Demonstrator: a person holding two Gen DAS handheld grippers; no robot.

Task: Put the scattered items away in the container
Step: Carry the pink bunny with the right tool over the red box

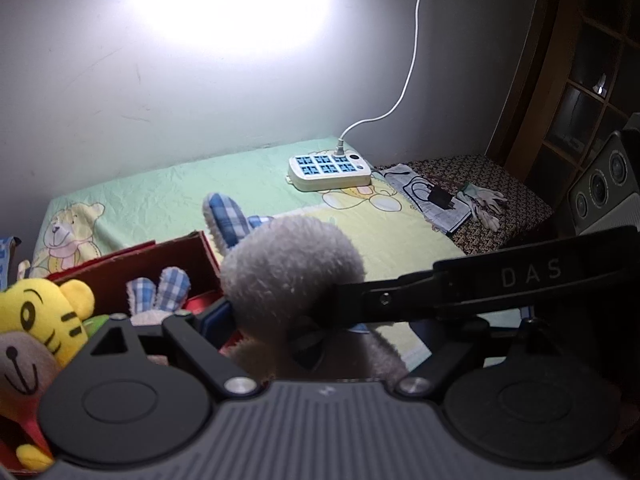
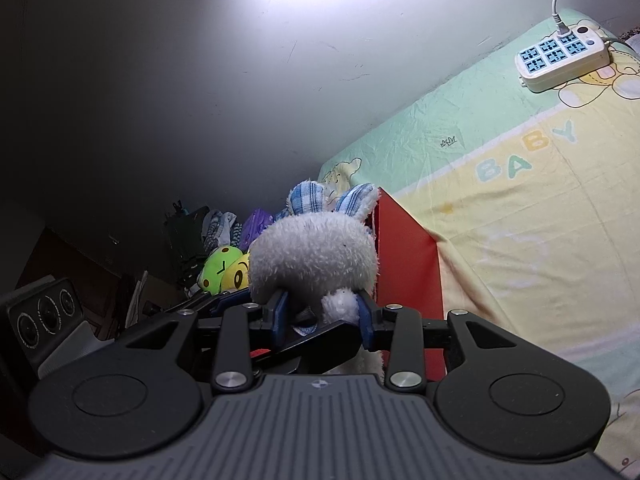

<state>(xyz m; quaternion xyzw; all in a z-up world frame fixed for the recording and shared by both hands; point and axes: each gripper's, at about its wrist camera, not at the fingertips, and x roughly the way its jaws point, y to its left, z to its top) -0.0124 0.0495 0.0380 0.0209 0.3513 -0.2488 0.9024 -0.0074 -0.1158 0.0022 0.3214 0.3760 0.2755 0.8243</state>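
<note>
A grey-white plush bunny with blue plaid ears is held up between both grippers, beside the red box. My left gripper is shut on the bunny's head, and its left blue pad presses the fur. One of the right gripper's fingers crosses in from the right and hides the left gripper's other finger. In the right wrist view my right gripper is shut on the bunny just under the head. The red box holds a yellow tiger, a brown bear and another plaid-eared toy.
The box stands on a green and yellow sheet against a white wall. A white power strip with its cable lies at the far side. Papers, a black charger and gloves lie on patterned cloth at the right, with a wooden cabinet behind them.
</note>
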